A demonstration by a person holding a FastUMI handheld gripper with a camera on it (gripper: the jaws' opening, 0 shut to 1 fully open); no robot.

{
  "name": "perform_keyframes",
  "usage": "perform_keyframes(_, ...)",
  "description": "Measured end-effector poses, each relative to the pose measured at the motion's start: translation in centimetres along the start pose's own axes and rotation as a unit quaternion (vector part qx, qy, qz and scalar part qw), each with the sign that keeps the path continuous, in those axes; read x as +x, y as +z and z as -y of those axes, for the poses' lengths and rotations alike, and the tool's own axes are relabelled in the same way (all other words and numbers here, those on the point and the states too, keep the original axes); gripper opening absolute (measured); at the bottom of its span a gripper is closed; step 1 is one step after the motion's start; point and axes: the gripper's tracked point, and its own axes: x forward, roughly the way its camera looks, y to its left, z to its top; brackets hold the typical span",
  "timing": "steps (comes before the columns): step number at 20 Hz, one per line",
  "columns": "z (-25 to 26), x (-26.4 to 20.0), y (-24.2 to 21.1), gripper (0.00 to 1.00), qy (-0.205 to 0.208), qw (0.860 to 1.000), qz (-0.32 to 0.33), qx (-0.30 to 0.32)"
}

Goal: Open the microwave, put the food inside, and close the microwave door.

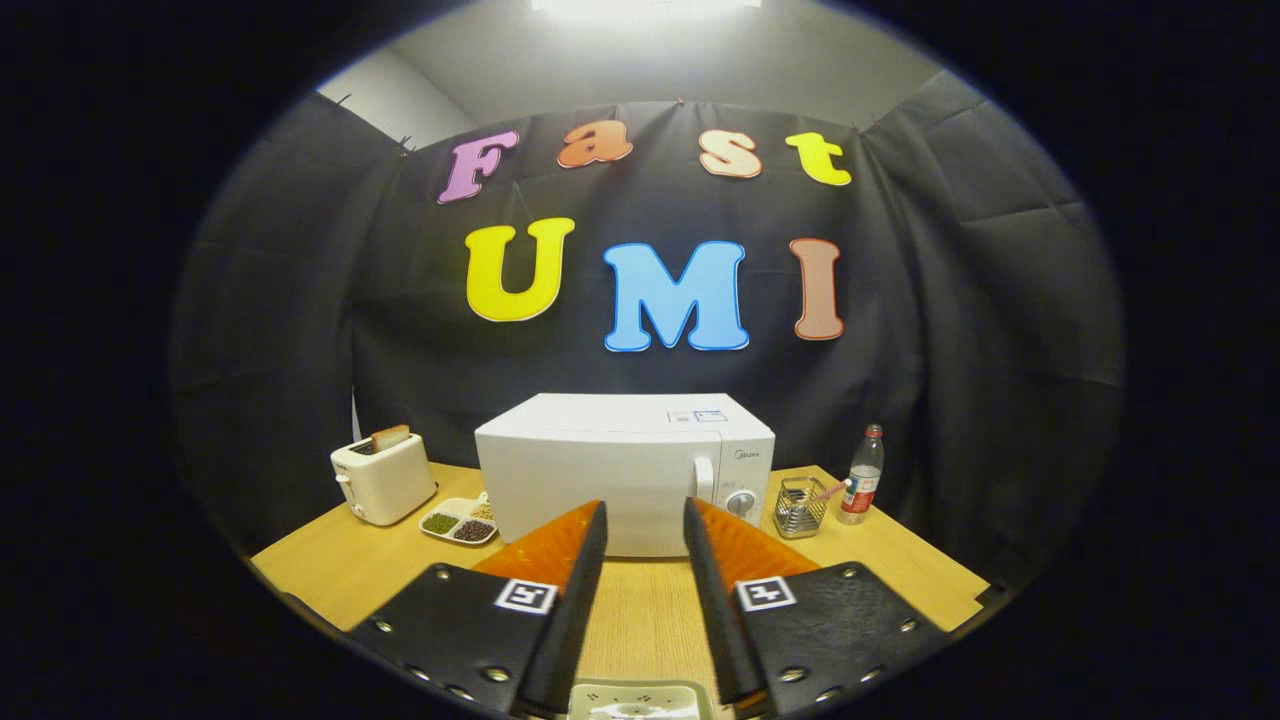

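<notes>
1. A light wooden table (pixel 900 565) carries everything in the scene.
2. The white box-shaped microwave (pixel 600 470) stands at the middle of the table, beyond the fingers, with its door closed. Its handle and round dial sit on the side nearer the bottle.
3. The gripper (pixel 645 512) hangs above the near part of the table with its two fingers spread apart and nothing between them; bare wood shows through the gap. The fingertips point at the lower front of the microwave.
4. A cream two-slot toaster (pixel 383 480) stands beside the microwave on the side away from the dial, with a slice of toast standing up out of a slot.
5. A pale tray-like dish (pixel 640 700) lies just beneath the fingers at the table's near edge; I cannot tell what is on it.
6. A white divided plate (pixel 458 523) holding green and dark grains lies between the toaster and the microwave.
7. A clear plastic bottle with a red label (pixel 862 480) stands near the table's far corner.
8. A wire-mesh metal cup (pixel 800 507) sits between the bottle and the microwave, with a pink stick leaning out.
</notes>
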Motion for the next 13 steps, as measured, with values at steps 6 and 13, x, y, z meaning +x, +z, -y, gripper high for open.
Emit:
perform_keyframes(6,-0.4,-2.7,0.9,0.94,0.004,1.0,0.025,0.011)
perform_keyframes(13,0.0,-3.7,2.1,0.94,0.002,0.999,0.036,0.017)
